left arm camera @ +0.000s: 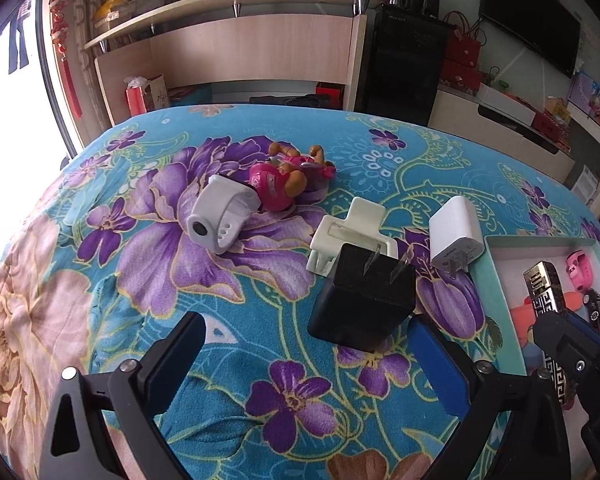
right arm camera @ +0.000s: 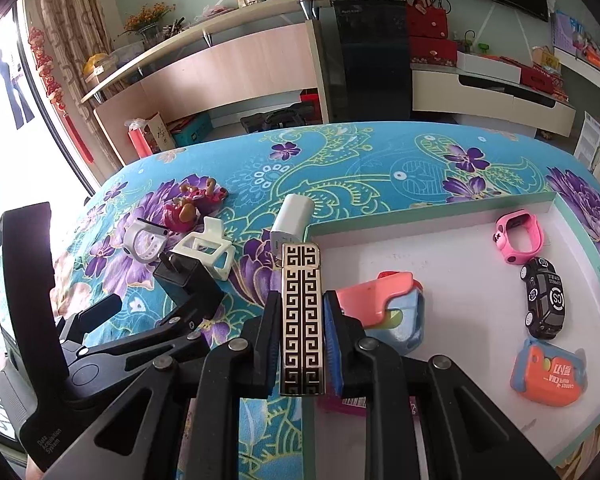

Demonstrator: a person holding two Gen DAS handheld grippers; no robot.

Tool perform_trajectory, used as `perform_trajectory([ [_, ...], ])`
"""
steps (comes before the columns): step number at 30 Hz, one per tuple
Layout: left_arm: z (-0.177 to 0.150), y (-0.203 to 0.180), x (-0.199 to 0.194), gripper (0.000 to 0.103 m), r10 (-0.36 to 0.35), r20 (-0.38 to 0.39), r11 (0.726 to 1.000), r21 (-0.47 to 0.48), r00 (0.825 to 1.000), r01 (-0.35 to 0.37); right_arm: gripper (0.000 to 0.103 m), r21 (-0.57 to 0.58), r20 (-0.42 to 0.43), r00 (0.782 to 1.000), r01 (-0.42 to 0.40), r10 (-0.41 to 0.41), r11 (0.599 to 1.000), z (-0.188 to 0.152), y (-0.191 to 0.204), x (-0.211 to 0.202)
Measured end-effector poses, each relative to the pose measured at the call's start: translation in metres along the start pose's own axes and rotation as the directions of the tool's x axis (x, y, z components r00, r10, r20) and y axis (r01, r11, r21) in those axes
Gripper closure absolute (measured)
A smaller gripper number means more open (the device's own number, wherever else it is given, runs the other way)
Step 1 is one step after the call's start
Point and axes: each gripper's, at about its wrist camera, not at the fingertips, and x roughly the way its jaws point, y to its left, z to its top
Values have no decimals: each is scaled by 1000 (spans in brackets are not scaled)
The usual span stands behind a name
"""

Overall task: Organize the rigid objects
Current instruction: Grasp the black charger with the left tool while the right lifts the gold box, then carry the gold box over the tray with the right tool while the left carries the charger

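The bed (left arm camera: 148, 300) carried a floral blanket. At the left lay a white watch (left arm camera: 220, 216), touching a pink toy dog (left arm camera: 284, 180) behind it. Next came a cream clip (left arm camera: 352, 236), then a black charger (left arm camera: 364, 304) with its prongs up. The left tongs (left arm camera: 312, 360) stood apart, and the black charger sat at the tip of the right finger (left arm camera: 440, 364); contact was probably made, though the view did not settle it. A white charger (left arm camera: 456, 236) lay just beside the box (right arm camera: 432, 224). The right tongs (right arm camera: 302, 344) were clamped on a gold-patterned lighter (right arm camera: 300, 312), held upright over the left edge of the box. Inside the box lay a coral and blue item (right arm camera: 392, 308), a pink watch (right arm camera: 518, 236), a black toy car (right arm camera: 544, 300) and an orange toy (right arm camera: 548, 376), each apart from the others.
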Motion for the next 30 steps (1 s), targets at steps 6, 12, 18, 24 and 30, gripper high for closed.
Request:
perform_trajectory([
  [6,2,-10,6,28,-25,10,999,25,1000,25,82,14,2,1000,1,-1,1000,1,-3,0],
  [12,2,-15,3,56,-79,14,996,38,997,79,82,26,2,1000,3,-3,1000,1,-7,0],
  [18,4,-12,-10,57,-75,58,997,27,996,74,82,38,10,1000,2,-2,999,1,-9,-3],
  [24,11,-9,-41,57,-88,160,996,12,983,87,82,77,66,998,6,-11,997,5,-19,-16],
  [30,13,-29,-65,57,-153,206,988,59,967,143,82,156,124,991,38,-57,987,11,-48,-33],
])
